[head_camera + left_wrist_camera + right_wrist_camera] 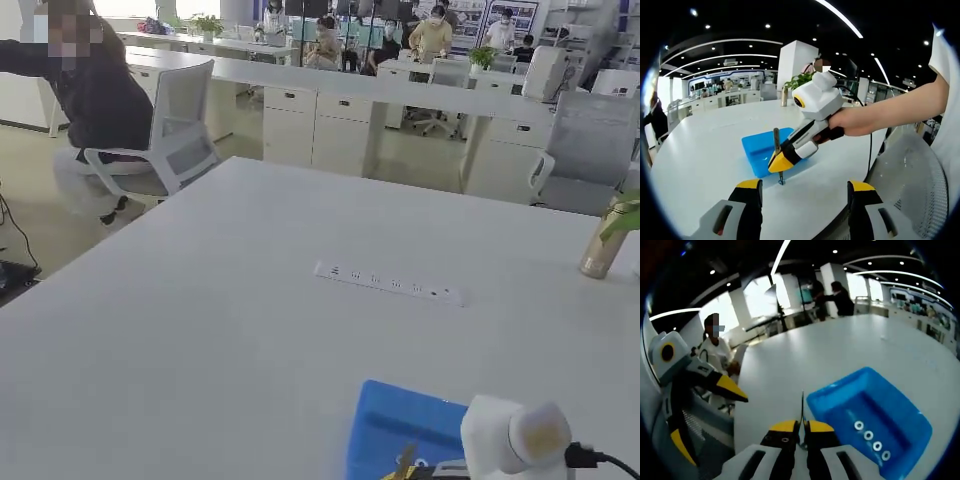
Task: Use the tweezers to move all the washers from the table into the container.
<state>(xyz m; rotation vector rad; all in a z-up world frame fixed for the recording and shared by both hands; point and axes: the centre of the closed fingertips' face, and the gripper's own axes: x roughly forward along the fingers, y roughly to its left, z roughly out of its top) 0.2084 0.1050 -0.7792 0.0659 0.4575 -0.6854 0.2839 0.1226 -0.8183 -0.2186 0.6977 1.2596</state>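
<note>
Evidently the right gripper (800,426) is pinched tight on the tweezers (802,407), whose thin tips point up beside the near corner of the blue container (865,397). Its own view looks down into that container, where four washers (872,438) lie in a row on the floor. The left gripper view sees the container from the side, with any washers too small to tell. There the left gripper (805,187) hangs wide open, holding nothing, over the table (705,150) edge. The head view adds a power strip (390,283) beyond the container.

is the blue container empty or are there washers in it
Not empty: four washers lie in a row on the floor of the blue container, in the right gripper view.
</note>
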